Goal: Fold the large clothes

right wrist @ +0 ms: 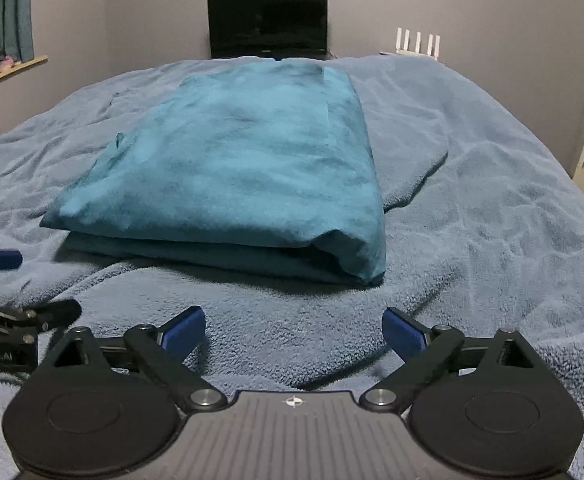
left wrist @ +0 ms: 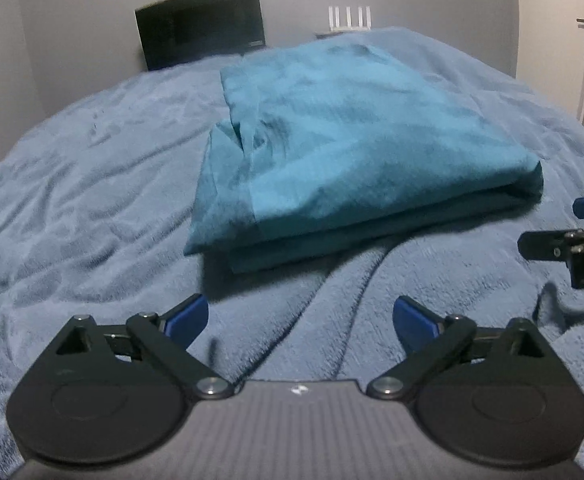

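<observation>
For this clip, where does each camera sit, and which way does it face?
Left wrist: on the left gripper, low over the light blue fleece blanket, facing the folded teal garment and far wall; its open blue-tipped fingers show, and the right gripper at the right edge.
Right wrist: on the right gripper, facing the same way from further right; its open fingers show, and the left gripper at the left edge.
Shared: garment, blanket, black monitor, white router.

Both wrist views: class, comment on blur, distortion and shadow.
Left wrist view: the folded teal cloth and monitor look smeared, and the blanket bulges from fisheye curvature. Right wrist view: sharper; the folded teal cloth casts a shadow along its near edge.
</observation>
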`<state>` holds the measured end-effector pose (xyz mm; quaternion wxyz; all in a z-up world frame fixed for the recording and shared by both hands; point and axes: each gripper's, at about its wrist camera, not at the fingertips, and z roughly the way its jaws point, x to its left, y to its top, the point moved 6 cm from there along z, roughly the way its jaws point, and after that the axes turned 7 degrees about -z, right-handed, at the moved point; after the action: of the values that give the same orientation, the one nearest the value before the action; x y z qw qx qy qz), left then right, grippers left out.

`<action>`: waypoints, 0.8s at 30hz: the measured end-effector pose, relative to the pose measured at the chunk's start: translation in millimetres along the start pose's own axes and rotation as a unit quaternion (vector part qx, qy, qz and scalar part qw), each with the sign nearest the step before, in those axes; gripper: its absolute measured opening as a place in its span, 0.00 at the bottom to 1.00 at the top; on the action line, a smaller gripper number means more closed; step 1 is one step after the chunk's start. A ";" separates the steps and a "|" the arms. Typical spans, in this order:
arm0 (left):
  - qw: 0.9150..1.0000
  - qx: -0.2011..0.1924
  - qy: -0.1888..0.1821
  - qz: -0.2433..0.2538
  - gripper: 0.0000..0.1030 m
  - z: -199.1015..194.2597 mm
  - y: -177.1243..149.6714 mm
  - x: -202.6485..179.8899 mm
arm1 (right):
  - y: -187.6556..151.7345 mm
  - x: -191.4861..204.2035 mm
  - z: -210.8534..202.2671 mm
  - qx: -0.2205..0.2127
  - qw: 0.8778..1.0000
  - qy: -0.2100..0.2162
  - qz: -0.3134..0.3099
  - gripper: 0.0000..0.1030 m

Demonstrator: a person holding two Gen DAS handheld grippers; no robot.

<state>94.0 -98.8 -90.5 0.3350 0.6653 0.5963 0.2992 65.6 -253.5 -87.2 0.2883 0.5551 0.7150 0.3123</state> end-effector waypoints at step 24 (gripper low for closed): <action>1.000 0.001 -0.011 -0.011 0.97 2.0 4.6 3.5 | -0.1 -0.8 0.4 0.000 1.000 0.004 -0.005 0.94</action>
<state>98.7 -95.8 -88.1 0.3447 0.6621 0.6001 0.2877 66.1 -254.3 -87.5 0.2867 0.5501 0.7193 0.3128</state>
